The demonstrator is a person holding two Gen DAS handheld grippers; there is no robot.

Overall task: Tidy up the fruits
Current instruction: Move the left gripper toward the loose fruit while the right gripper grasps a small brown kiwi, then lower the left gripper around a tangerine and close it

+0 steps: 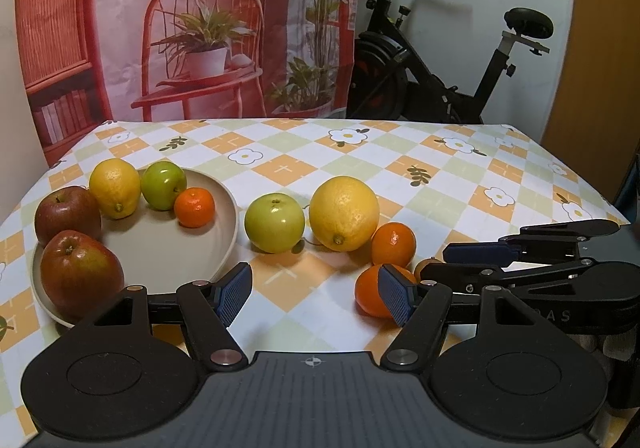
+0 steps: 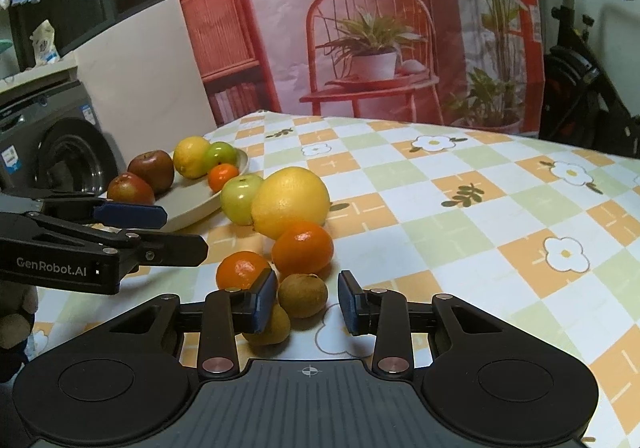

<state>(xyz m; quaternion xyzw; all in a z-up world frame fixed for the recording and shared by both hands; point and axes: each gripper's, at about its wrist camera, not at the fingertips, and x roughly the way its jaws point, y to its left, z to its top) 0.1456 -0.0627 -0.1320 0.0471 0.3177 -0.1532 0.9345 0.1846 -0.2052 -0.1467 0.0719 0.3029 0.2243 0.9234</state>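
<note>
On the plate (image 1: pixel 224 244) sit two apples, a lemon, a green apple and a tangerine; a green apple (image 1: pixel 274 223), big lemon (image 1: pixel 344 212), tangerines and kiwis (image 2: pixel 303 295) wait on the cloth. Both the left gripper (image 1: pixel 316 294) and the right gripper (image 2: pixel 307 302) are spread, empty.

Two red apples (image 1: pixel 80 272) (image 1: pixel 66 213), two green apples (image 1: pixel 164 184) (image 1: pixel 274 223), two lemons (image 1: pixel 115 187) (image 1: pixel 344 212), three oranges (image 1: pixel 194 207) (image 1: pixel 393 244) (image 2: pixel 241 270) and two brown kiwis (image 2: pixel 303 295) (image 2: pixel 272 328) are sitting near one plate (image 1: pixel 176 248) on the tabletop.
</note>
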